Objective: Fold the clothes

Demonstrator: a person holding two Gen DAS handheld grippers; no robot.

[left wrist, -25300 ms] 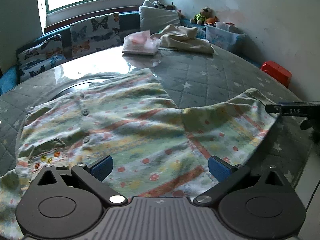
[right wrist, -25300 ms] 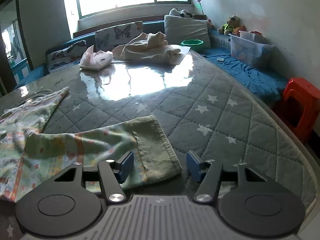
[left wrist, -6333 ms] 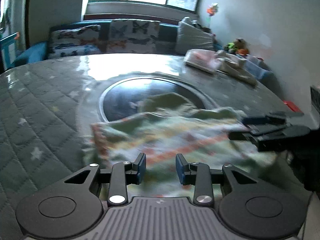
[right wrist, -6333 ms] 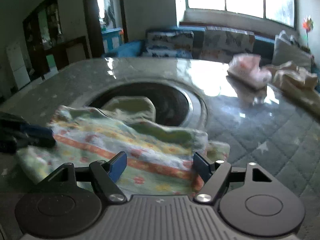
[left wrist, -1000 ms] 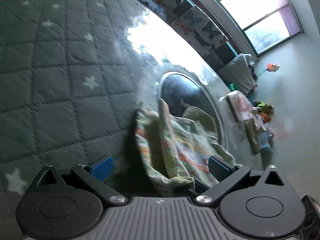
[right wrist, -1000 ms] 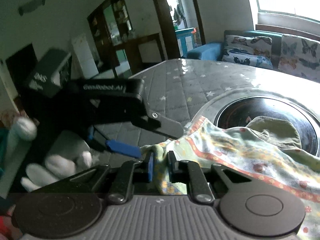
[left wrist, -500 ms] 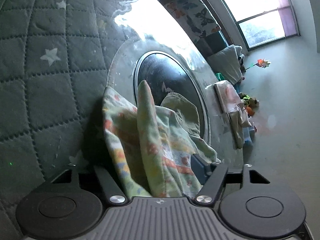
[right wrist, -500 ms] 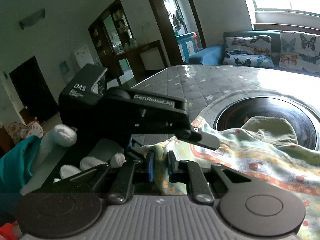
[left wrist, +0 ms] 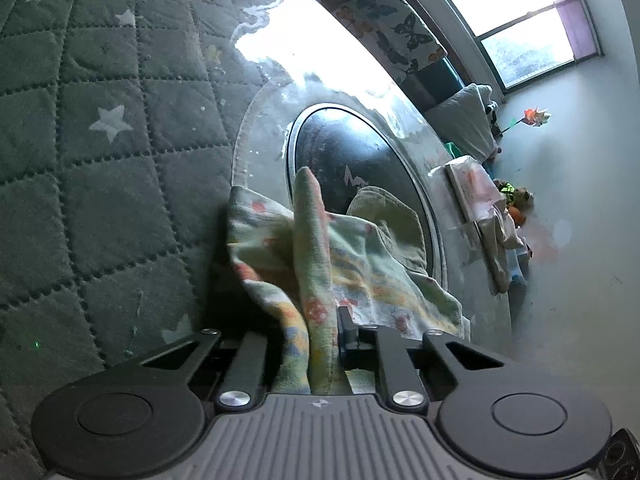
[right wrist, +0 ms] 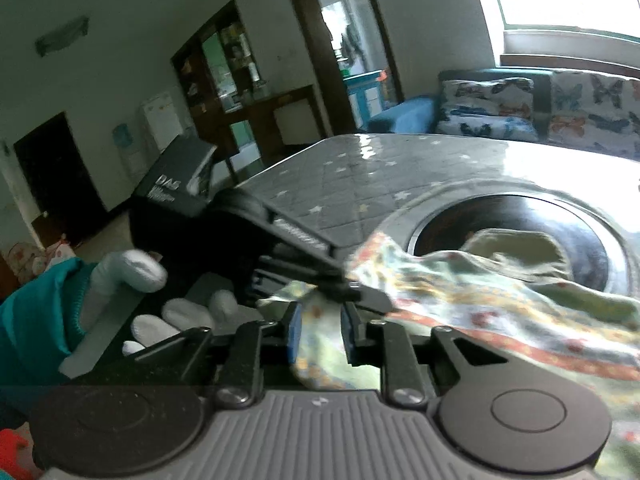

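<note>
A pale green patterned shirt (left wrist: pixel 360 264) lies bunched on the quilted table, partly over a dark round inset. My left gripper (left wrist: pixel 316 340) is shut on a fold of the shirt at its near edge. In the right wrist view the shirt (right wrist: pixel 480 304) stretches to the right. My right gripper (right wrist: pixel 318 332) has its blue pads a little apart with shirt fabric between them. The left gripper (right wrist: pixel 360 292) shows there too, held by a white-gloved hand, clamped on the same corner just ahead of my right fingers.
The grey star-quilted table (left wrist: pixel 100 160) has a dark round inset (left wrist: pixel 360 168) with a glass rim. Folded clothes (left wrist: pixel 476 188) lie at the far side. A butterfly-print sofa (right wrist: pixel 560 108) stands by the window. A doorway and cabinets (right wrist: pixel 256 92) are behind.
My left gripper has closed on the shirt's fold; it was open a second ago. My right gripper's pads have parted slightly around the same corner. Both grippers have come together.
</note>
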